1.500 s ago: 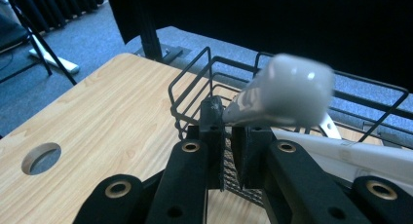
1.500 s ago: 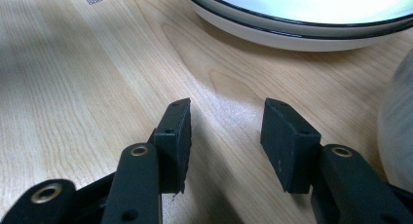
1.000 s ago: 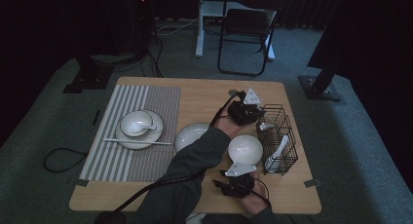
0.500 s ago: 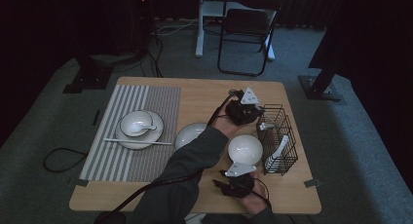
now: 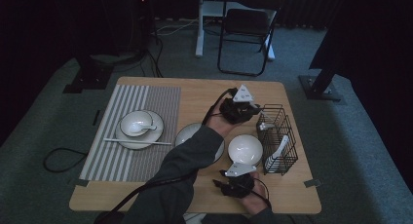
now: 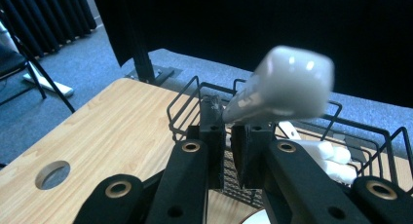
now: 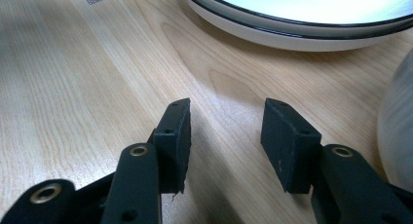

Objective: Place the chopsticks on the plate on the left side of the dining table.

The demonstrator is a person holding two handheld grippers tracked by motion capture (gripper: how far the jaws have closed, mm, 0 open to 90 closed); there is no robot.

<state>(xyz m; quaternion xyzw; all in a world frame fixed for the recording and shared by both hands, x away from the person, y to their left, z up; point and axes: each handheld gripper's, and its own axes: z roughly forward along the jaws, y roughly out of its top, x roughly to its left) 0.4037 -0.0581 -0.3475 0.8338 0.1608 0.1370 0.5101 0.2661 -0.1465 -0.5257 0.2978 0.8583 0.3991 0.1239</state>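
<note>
A white ceramic spoon [image 6: 287,87] is pinched by its handle between the jaws of the left tool [image 6: 228,136], its rounded bowl raised and blurred above the black wire basket [image 6: 375,136]. More white spoons [image 6: 326,158] lie inside that basket, which stands near the table's right edge.

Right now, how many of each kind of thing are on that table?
Bowls: 2 (left bowl, right bowl)
Plates: 2 (left plate, centre plate)
Spoons: 3 that I can make out (bowl spoon, held spoon in the left gripper, basket spoon)
Chopsticks: 1 pair
Wire basket: 1
Placemat: 1
Total: 10
</note>
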